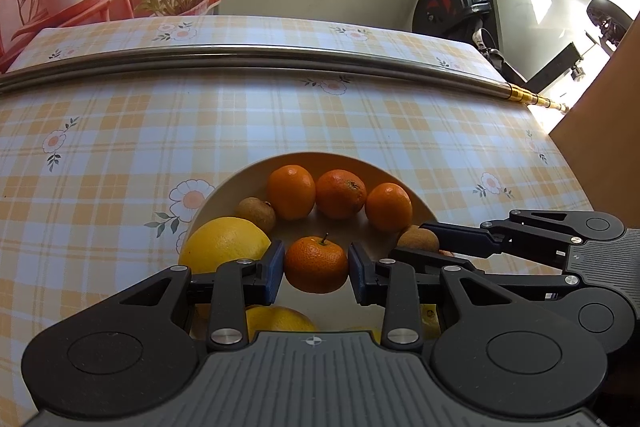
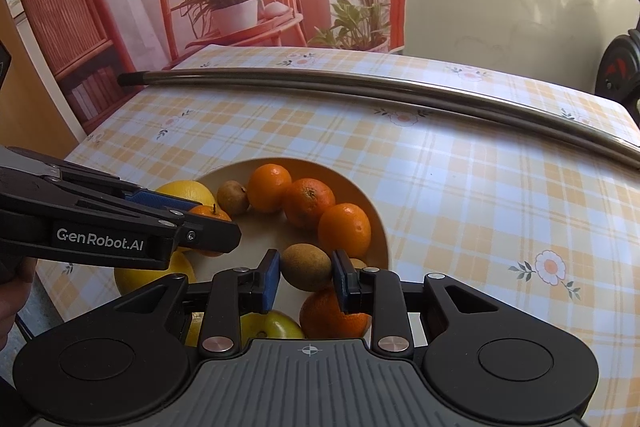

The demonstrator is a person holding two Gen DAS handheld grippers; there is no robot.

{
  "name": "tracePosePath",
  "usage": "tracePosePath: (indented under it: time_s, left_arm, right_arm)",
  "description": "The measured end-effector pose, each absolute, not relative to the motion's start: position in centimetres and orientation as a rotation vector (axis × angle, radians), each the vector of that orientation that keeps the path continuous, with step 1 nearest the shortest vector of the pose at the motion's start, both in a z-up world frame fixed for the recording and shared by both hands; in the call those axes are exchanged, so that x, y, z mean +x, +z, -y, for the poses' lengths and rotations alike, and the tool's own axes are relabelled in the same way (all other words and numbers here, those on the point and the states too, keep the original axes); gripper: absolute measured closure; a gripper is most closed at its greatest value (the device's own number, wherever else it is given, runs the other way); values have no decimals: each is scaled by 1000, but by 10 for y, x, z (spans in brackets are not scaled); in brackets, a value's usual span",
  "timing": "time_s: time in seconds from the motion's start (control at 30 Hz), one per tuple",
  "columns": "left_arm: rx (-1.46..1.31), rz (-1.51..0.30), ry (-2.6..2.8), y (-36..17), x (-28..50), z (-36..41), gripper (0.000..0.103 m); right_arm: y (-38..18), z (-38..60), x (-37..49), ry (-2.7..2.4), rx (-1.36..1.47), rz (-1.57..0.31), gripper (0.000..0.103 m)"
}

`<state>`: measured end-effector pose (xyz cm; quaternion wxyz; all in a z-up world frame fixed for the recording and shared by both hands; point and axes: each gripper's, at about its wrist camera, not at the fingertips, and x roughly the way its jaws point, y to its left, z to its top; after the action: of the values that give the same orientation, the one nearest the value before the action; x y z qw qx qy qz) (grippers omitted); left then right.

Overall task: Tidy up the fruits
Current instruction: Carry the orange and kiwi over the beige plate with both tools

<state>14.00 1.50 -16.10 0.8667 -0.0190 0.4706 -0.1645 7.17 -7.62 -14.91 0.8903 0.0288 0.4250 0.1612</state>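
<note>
Stemmed mandarin (image 1: 316, 264), one, is lying near the centre of the tan bowl (image 1: 236, 179), stem up, directly between the blue pads of the left gripper (image 1: 316, 269), whose jaws are bracketing it closely, though whether they are pressing it cannot be told. Brown kiwi-like fruit (image 2: 306, 267), one, is sitting at the bowl's near right, between the right gripper (image 2: 304, 277) fingers, a slight gap showing on the left pad. Also showing in the bowl: three more oranges along the far rim, one further orange under the right gripper, at least two other small brown fruits, and several yellow citrus at the left and near edge, partly hidden.
</note>
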Motion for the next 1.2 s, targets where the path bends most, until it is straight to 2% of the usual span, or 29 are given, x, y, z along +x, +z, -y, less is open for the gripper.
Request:
tracePosePath:
  time_s: [1.2]
  left_arm:
    - [-54,-995,-344,-164,140,-17,66]
  right_arm:
    - [-144,87,68,288,70,-876,77]
